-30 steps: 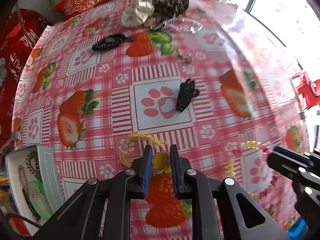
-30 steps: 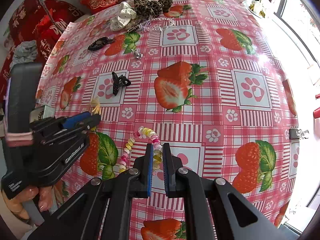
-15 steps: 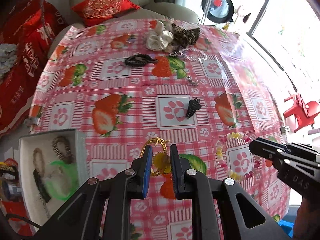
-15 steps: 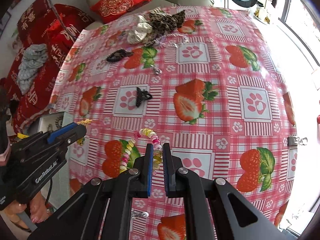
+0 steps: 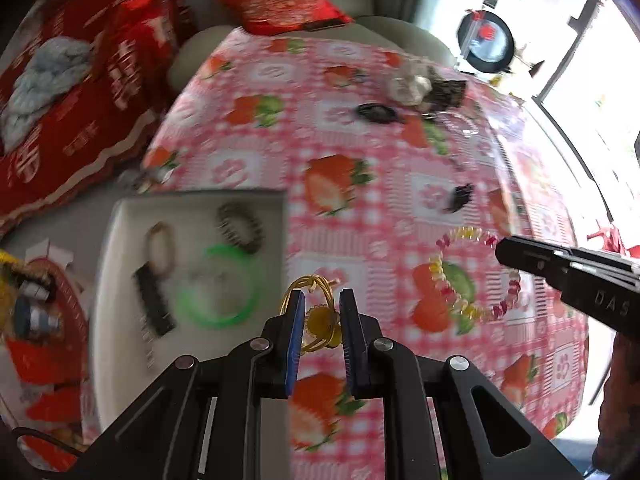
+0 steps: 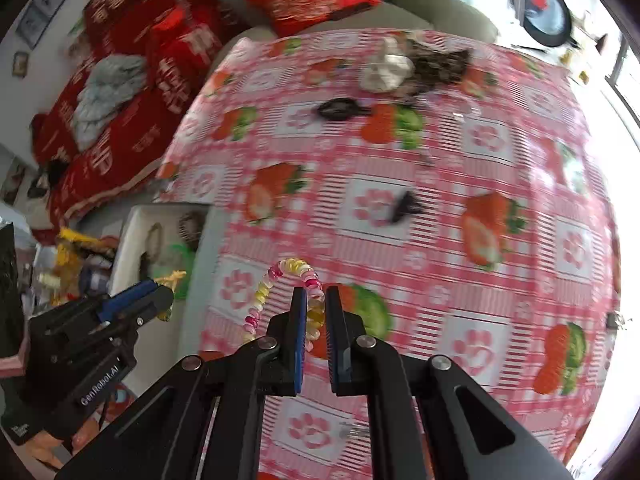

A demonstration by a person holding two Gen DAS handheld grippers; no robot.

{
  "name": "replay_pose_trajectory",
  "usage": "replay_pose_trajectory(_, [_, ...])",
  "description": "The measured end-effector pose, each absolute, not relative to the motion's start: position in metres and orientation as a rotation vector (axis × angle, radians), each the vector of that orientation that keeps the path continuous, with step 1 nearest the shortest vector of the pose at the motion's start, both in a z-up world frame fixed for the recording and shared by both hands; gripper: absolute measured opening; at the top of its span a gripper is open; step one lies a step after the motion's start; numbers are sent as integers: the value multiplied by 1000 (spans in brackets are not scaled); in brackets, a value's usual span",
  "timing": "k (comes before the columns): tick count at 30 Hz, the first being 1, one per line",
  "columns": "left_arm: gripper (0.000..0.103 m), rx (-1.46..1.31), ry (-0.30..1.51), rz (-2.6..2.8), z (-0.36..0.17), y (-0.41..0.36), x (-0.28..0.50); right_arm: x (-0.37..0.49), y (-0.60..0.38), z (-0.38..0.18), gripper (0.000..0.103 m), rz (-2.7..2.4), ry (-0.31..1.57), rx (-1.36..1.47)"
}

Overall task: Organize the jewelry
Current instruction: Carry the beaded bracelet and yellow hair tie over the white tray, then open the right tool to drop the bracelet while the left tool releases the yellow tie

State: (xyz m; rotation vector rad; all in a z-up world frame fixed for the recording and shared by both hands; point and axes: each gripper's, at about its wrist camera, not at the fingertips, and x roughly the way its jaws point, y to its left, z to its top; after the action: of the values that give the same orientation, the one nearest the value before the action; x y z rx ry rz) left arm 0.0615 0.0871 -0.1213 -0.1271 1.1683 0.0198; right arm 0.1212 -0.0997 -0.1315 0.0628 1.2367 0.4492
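My left gripper (image 5: 321, 322) is shut on a yellow flower hair tie (image 5: 320, 318) with gold elastic loops, held in the air by the right edge of the white jewelry box (image 5: 120, 360). The box holds a green ring (image 5: 244, 304), a brown coil tie (image 5: 240, 228), a beige tie and a dark clip. My right gripper (image 6: 316, 320) is shut on a pink-and-yellow spiral bracelet (image 6: 280, 276), which hangs above the strawberry tablecloth (image 6: 440, 208). In the right wrist view the left gripper (image 6: 160, 300) hovers beside the box (image 6: 132, 232).
On the cloth lie a black claw clip (image 6: 404, 210), a black oval clip (image 6: 340, 109), a cream scrunchie (image 6: 384, 68) and a leopard scrunchie (image 6: 440, 64). Red cushions and a sofa stand behind; clutter sits left of the box.
Both grippers have risen and swung left toward the box, each carrying its piece off the cloth. The box now fills much more of the left wrist view.
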Motion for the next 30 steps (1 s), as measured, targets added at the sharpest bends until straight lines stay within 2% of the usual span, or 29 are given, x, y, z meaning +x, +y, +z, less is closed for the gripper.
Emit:
replay_pose_trajectory(9, [24, -185, 1213, 170, -141, 159, 13, 103, -6, -138, 10, 619, 1271, -11])
replay_pose_trajectory(17, [24, -223, 1263, 279, -173, 207, -17, 75, 69, -168, 9, 743, 1342, -93])
replay_pose_trajectory(30, [24, -241, 1307, 338, -211, 231, -23, 63, 119, -221, 9, 747, 1431, -174])
